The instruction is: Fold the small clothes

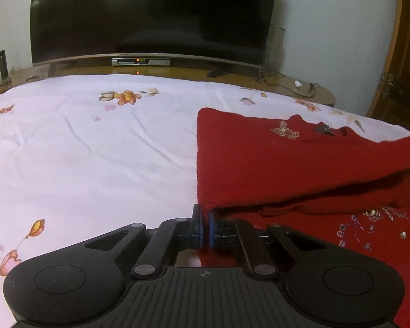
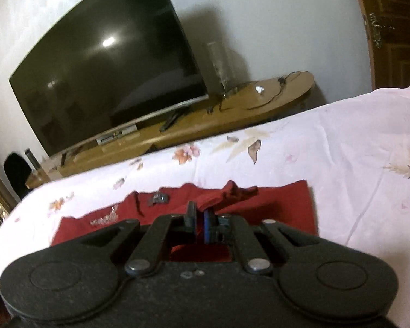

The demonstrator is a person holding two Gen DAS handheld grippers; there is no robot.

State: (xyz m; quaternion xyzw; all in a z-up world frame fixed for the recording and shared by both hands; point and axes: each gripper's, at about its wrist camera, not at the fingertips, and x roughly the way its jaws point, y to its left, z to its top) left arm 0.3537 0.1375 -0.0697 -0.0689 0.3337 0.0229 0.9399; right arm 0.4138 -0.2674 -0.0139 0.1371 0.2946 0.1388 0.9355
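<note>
Left gripper [image 1: 205, 224]: jaws closed, blue pads pinching the near corner of the red garment [image 1: 287, 158] and raising that edge off the sheet [image 1: 95, 150]. Just beyond the tips, a lifted red flap stretching away to the right, its underside in shadow. Beneath the flap and right of the gripper, a lower red layer lying flat, strewn with beads [image 1: 369, 227]. On top of the flap, farther out, a beaded flower [image 1: 284, 132]. Left of the gripper, bare white sheet printed with orange flowers.

Right gripper [image 2: 201, 222]: jaws closed, clamping a bunched fold of the garment [image 2: 273, 205], pulled up into a crumpled ridge right at the tips. Around and behind the tips, the rest of the red cloth spread flat on the sheet [image 2: 341, 150]. Left of the tips, a beaded trim [image 2: 104, 218] and a small dark ornament [image 2: 158, 199] on the cloth. Right of the gripper, open sheet with faded leaf prints.

Past the bed's far edge in both views, a low wooden stand [image 2: 232, 114] bearing cables and a set-top box [image 1: 140, 61]. On the stand, a large dark TV [image 1: 150, 16]. Behind that, a pale wall; far right, a wooden door [image 2: 396, 41].
</note>
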